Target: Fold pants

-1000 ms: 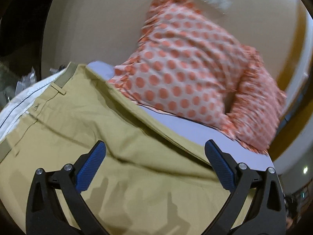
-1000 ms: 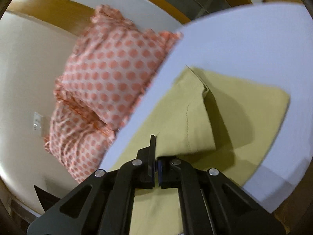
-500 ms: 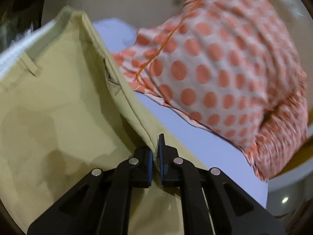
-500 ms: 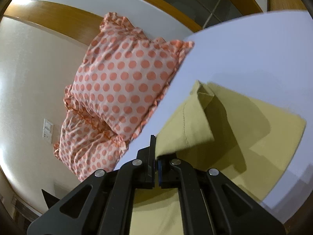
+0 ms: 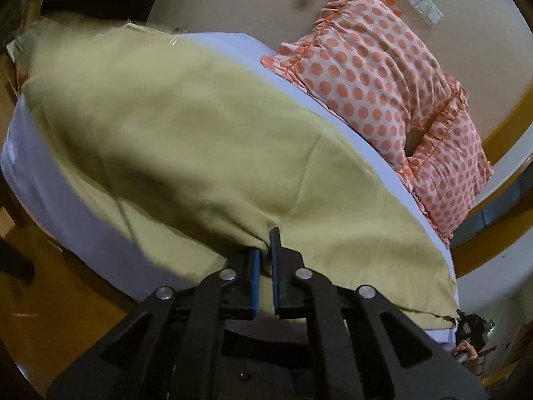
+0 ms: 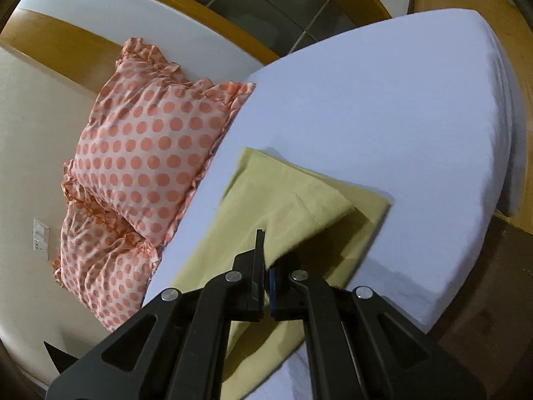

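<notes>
Khaki pants (image 5: 206, 140) on the white bed (image 6: 383, 106) are pinched by the left gripper (image 5: 264, 250) and right gripper (image 6: 265, 260); a lengthwise fold is judged underway; matched edges are needed next.

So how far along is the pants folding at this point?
About midway, I'd guess. Done: the khaki pants lie lengthwise on the lilac bed sheet, with one layer doubled over another. In hand: the left claw and the right claw are each shut on a raised edge of cloth. Left: laying that edge flat and folding the length down shorter.
</notes>
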`<state>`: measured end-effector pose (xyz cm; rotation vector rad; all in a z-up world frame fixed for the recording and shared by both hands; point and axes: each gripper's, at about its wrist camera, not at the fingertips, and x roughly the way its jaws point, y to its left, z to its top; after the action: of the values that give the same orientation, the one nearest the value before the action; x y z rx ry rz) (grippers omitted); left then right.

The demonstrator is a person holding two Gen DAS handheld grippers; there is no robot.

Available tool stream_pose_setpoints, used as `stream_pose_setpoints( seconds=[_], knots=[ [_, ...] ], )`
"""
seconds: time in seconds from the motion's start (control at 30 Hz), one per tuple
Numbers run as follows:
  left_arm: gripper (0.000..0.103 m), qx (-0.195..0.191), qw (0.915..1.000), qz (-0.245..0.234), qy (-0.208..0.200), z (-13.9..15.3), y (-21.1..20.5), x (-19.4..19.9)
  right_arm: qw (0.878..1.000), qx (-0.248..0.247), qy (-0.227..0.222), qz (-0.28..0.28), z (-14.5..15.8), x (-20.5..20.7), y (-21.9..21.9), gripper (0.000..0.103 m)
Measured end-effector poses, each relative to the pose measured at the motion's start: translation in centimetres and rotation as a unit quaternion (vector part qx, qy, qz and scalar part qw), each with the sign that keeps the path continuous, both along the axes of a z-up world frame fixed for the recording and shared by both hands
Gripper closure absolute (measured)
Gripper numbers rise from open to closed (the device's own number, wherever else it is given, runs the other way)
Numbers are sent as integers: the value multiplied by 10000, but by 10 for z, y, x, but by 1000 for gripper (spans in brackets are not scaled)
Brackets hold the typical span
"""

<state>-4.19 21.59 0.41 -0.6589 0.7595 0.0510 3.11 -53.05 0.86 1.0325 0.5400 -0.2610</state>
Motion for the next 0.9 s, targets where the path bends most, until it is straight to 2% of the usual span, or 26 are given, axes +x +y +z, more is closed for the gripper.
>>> stream_pose_setpoints(
  seconds=[0.13, 0.2, 0.27, 0.3, 0.4, 0.47, 0.5, 0.57, 0.63, 0.7, 0.8, 0.9],
  knots=[
    [98, 110, 9999, -51, -97, -2, -2, -10, 9989, -397, 262, 34, 6, -1, 5, 101],
    [95, 75, 9998, -89, -143, -3, -2, -12, 9972, -605, 432, -68, 12, -8, 6, 90],
    [93, 96, 9996, -127, -223, -2, -3, -15, 9951, -801, 474, -322, 18, -19, 4, 45],
    [91, 116, 9994, -160, -290, -2, -4, -19, 9941, -890, 411, -455, 20, -26, 2, 42],
    [84, 94, 9987, -264, -422, -1, -6, -24, 9917, -1023, 423, -659, 17, -38, -3, 43],
    [80, 55, 9983, -316, -483, -1, -6, -26, 9940, -835, 425, -566, 7, -37, -5, 53],
    [77, 39, 9981, -334, -508, -1, -6, -27, 9945, -834, 326, -536, 4, -39, -3, 54],
    [73, 31, 9977, -382, -562, 1, -8, -28, 9958, -839, 188, -326, 1, -35, 5, 64],
    [70, 36, 9974, -415, -594, 2, -10, -29, 9963, -842, 77, -137, -3, -31, 13, 68],
    [69, 26, 9972, -420, -613, 2, -10, -30, 9961, -879, -4, 41, -6, -24, 19, 96],
    [68, -25, 9971, -380, -665, 3, -7, -35, 9954, -911, -272, 118, -4, -16, 22, 97],
    [63, -27, 9971, -307, -703, 3, -3, -42, 9899, -1150, -734, 379, 24, -4, 42, 97]
  ],
)
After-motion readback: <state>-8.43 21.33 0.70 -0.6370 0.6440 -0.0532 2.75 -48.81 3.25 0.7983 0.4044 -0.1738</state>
